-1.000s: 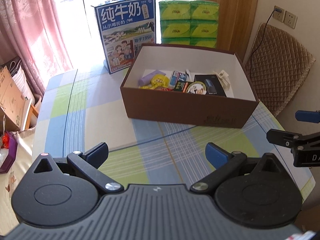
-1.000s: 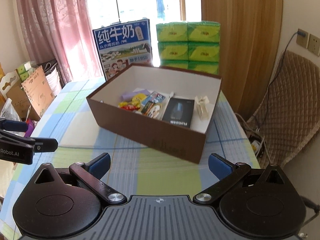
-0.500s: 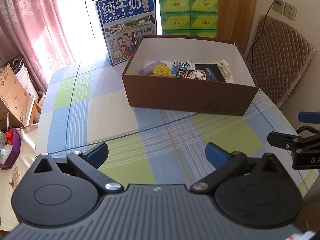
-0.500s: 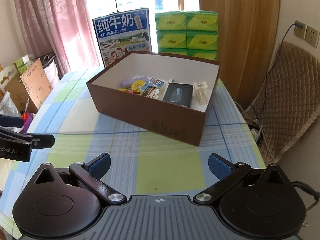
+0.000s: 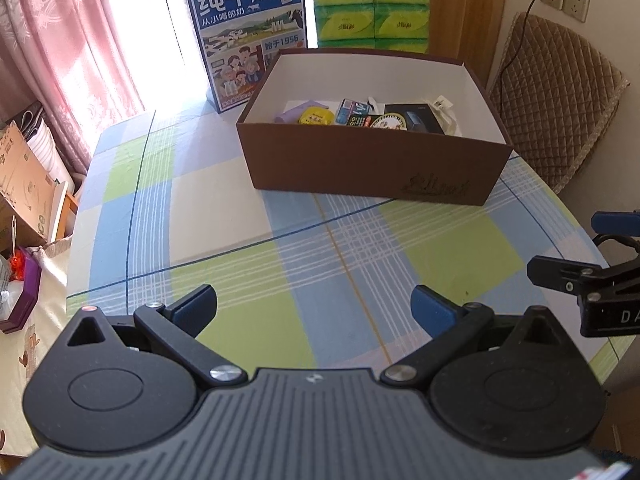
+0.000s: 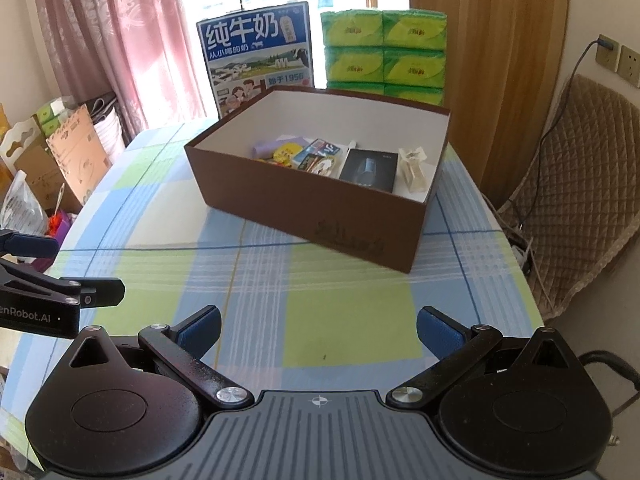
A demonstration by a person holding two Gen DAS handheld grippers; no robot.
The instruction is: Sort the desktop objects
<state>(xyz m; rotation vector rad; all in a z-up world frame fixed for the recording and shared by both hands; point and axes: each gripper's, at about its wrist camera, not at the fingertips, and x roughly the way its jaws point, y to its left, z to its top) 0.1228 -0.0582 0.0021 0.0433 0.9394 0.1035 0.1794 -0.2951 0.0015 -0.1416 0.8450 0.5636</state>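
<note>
Tablecloth (image 5: 224,208) is a plaid of light blue, lime green and cream with thin dark blue lines. The box (image 5: 372,168) is brown outside, white inside. In it: a lilac packet (image 6: 266,148), a yellow one (image 5: 317,116), and a black carton (image 6: 370,170). Milk carton (image 5: 248,28) at the far edge is blue with white lettering, tissue packs (image 6: 384,52) are bright green with yellow labels. Curtain (image 6: 116,40) is pink, and the gripper pads (image 6: 436,330) are blue.

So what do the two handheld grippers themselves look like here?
Both match: black ribbed body, two round black housings, black linkage arms with silver pivots, blue pads. The left gripper shows a red dot; the right gripper has a black cable, and white lettering appears on their sides.
</note>
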